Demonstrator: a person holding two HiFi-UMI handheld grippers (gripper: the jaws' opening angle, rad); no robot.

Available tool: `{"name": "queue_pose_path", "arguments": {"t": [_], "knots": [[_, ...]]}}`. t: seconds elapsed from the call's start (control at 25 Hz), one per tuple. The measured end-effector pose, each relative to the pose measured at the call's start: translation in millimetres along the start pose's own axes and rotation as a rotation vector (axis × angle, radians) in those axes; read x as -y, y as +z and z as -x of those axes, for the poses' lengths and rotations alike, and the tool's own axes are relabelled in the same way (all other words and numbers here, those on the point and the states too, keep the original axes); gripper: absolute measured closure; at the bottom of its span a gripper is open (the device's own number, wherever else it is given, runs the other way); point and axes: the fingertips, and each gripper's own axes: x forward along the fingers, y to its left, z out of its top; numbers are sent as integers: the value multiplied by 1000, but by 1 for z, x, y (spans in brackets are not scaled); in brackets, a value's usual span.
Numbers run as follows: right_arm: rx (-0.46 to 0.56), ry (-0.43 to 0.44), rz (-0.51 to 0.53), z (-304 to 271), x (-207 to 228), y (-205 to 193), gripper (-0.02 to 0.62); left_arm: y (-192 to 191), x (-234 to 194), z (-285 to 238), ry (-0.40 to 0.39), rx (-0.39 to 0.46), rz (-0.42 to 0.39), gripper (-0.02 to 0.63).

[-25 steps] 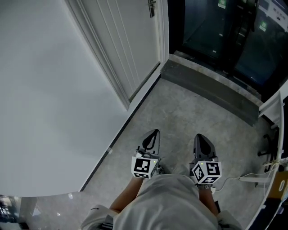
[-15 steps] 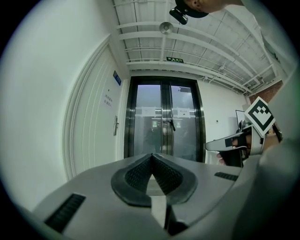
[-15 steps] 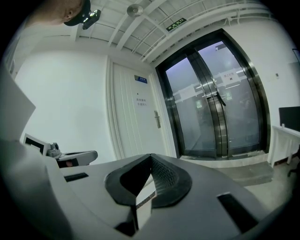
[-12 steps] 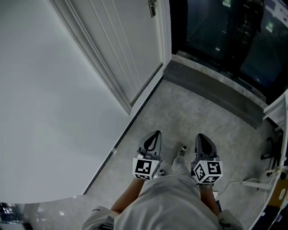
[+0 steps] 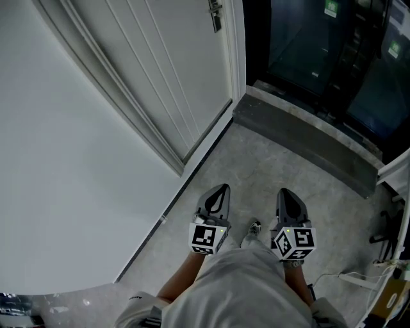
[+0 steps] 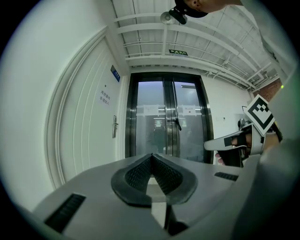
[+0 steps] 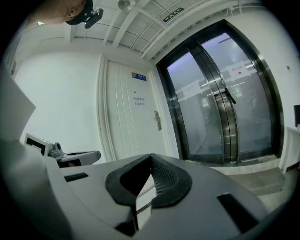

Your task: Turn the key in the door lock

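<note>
Pointing left claw (image 5: 220,192) and right claw (image 5: 286,195) forward side by side, each shut tip to tip, gripping nothing.
Facing door lock (image 5: 216,14) with its handle, sitting at the right edge of white door (image 5: 173,70), well apart from both claws; standing on grey floor (image 5: 256,170) with a shoe (image 5: 254,227) showing between the claws, white wall (image 5: 64,160) running along the left, grey step (image 5: 301,138) and dark glass doors (image 5: 307,38) lying just right of the white door.
</note>
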Motion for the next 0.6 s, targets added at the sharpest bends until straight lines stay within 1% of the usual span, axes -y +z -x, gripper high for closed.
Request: {"name": "queue_pose_path", "arguments": {"t": [0.16,0.24,0.36,0.48,0.6], "knots": [[6,26,10,-32,32,24,592,16,1,-47,23,18,0,598],[13,38,15,-48,47,33,592,17,1,-67,35,17,-2,598],[16,52,24,-69,70,40,592,9,0,-93,55,3,-2,598],[10,54,20,-87,91,43,592,14,2,-121,65,15,-2,598],[7,49,5,-99,108,46,592,16,5,-141,58,12,-9,598]]}}
